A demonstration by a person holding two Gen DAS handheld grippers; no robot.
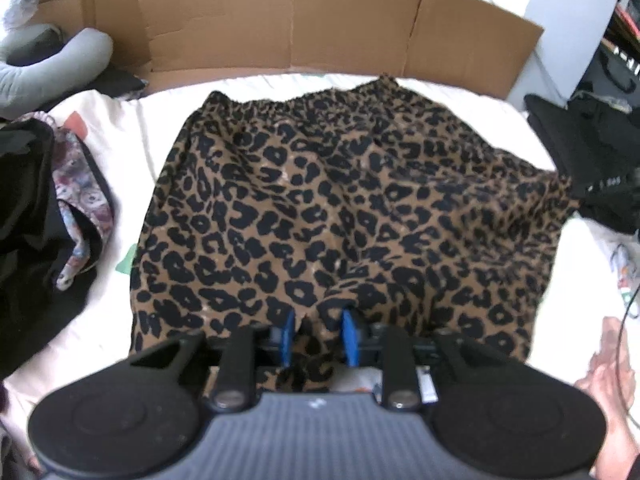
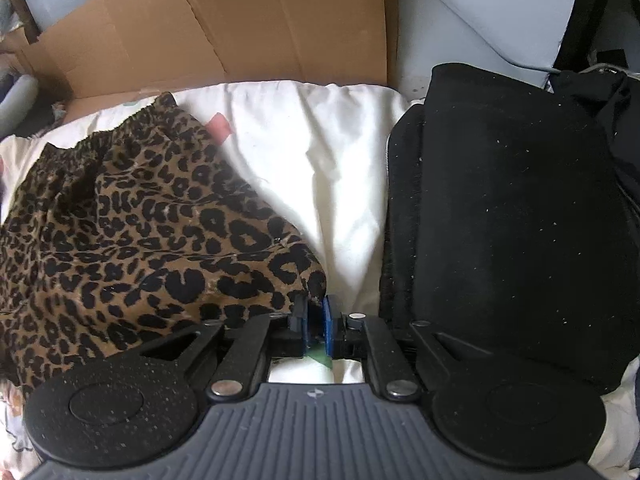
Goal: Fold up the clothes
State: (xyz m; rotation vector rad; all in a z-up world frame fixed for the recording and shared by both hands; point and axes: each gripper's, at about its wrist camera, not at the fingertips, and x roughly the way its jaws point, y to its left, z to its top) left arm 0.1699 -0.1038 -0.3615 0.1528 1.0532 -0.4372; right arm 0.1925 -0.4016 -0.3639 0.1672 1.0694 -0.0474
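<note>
White bedding (image 1: 120,128) carries everything. Cardboard sheet (image 1: 288,20) stands along its far edge, closing that side. Leopard-print garment (image 1: 344,208) lies spread over the middle, gathered waistband (image 1: 296,98) toward the far edge, near hem reaching both grippers. Open bedding: a strip on the garment's left up to the dark clothes pile (image 1: 28,216) w/ a floral piece at the left edge, & a narrower strip betw. the garment's right side and the black folded item (image 2: 512,216) at the right edge. Grey cushion (image 1: 52,56) sits off the far-left corner. Left wrist view only: whole garment outline, the pile, the cushion, and a bare hand (image 1: 608,384) at the near-right corner. Right wrist view only: the black item close up, flecked w/ lint, just beside the gripper; a pink patch (image 2: 219,128) on the bedding by the waistband's right end; a green bit under the pads. Left gripper (image 1: 318,338): blue pads clearly apart, a fold of the near hem rising betw. them, pads not pressing it as far as I can see. Right gripper (image 2: 316,322): pads nearly together w/ a thin gap, at the garment's near-right corner; cloth edge touches the left pad, but whether any is pinched, can't tell.
</note>
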